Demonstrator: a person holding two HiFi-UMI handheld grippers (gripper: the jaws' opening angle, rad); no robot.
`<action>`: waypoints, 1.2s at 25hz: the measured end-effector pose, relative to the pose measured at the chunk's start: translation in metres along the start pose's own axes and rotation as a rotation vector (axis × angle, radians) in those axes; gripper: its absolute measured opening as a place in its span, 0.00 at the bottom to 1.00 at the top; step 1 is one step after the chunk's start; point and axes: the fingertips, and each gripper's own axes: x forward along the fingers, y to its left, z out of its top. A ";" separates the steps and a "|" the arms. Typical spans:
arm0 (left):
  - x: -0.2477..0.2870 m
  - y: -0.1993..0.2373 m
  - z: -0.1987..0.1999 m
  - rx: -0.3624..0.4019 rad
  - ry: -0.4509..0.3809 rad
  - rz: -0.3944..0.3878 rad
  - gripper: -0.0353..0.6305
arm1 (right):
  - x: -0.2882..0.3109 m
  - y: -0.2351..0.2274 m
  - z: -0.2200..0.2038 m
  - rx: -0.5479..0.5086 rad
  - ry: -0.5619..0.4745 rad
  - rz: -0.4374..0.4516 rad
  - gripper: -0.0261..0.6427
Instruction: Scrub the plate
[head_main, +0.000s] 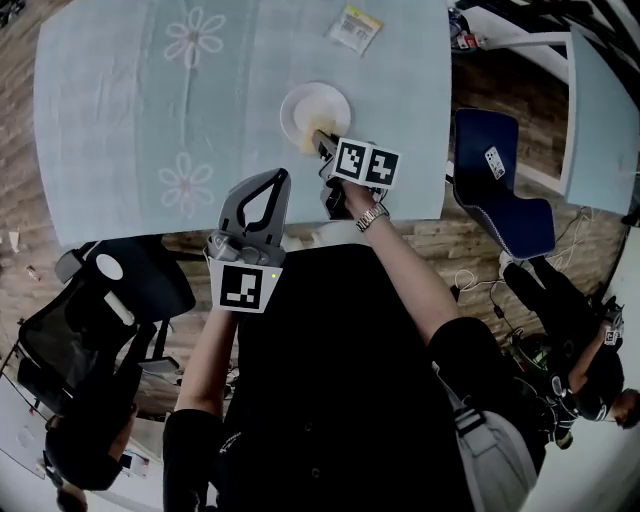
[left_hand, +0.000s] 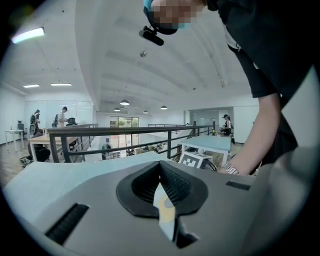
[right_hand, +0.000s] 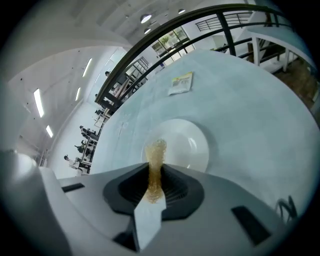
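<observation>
Where the worktop (head_main: 120, 120) carries it, the plate (head_main: 318, 105) is white, round and glossy. The right gripper (right_hand: 155, 167) has its jaws clamped on a yellow-brown sponge (right_hand: 156, 155) at the plate's near rim. The left gripper view shows no plate, only the left gripper (left_hand: 160, 166) with its jaws together and empty.

Wears black short-sleeved shirt (head_main: 330, 400) and silver metal wristwatch (head_main: 371, 217) on right wrist. Shows grey shells and black ribbed pads on left gripper (head_main: 283, 177) and right gripper (head_main: 321, 140), both bearing white marker cubes (head_main: 245, 287) (head_main: 366, 164) printed with black squares.
</observation>
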 end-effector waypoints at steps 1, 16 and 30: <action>-0.004 0.003 -0.002 -0.013 0.006 0.022 0.07 | 0.006 0.006 -0.002 -0.013 0.014 0.009 0.14; -0.042 0.016 -0.026 -0.075 0.028 0.156 0.07 | 0.039 0.037 -0.019 -0.072 0.072 0.055 0.14; -0.010 -0.009 -0.009 -0.018 -0.009 -0.005 0.07 | 0.013 0.001 -0.028 0.016 0.026 0.022 0.14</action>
